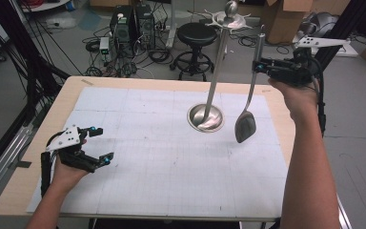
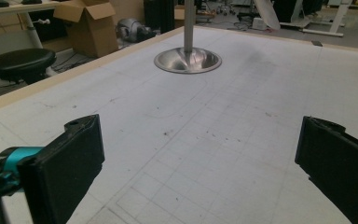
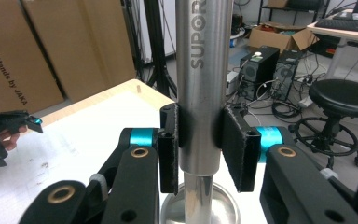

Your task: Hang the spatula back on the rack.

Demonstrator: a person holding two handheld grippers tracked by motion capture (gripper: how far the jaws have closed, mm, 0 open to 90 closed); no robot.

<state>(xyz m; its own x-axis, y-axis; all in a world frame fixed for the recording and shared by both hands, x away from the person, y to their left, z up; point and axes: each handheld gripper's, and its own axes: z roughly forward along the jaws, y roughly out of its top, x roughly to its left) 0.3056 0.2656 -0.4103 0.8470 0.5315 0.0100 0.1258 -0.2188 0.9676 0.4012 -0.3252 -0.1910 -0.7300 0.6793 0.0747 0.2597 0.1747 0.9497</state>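
Right forearm [image 1: 310, 162] raised over the bench [image 1: 171, 157]. Hook stand [image 1: 218, 62] upright on its round base, centre-right.

Steel spoon [image 1: 244, 126] hangs bowl-down in the air just beside the stand. Right gripper [image 1: 257, 66] has its jaws clamped on the upper handle.

Left gripper [image 1: 103, 143] low at near-left, jaws wide apart, empty.

Risks:
- The smooth handle may slide or swivel in the pads.
- The swinging bowl may knock the stand.
- The handle end may miss the top hooks [image 1: 231, 20].
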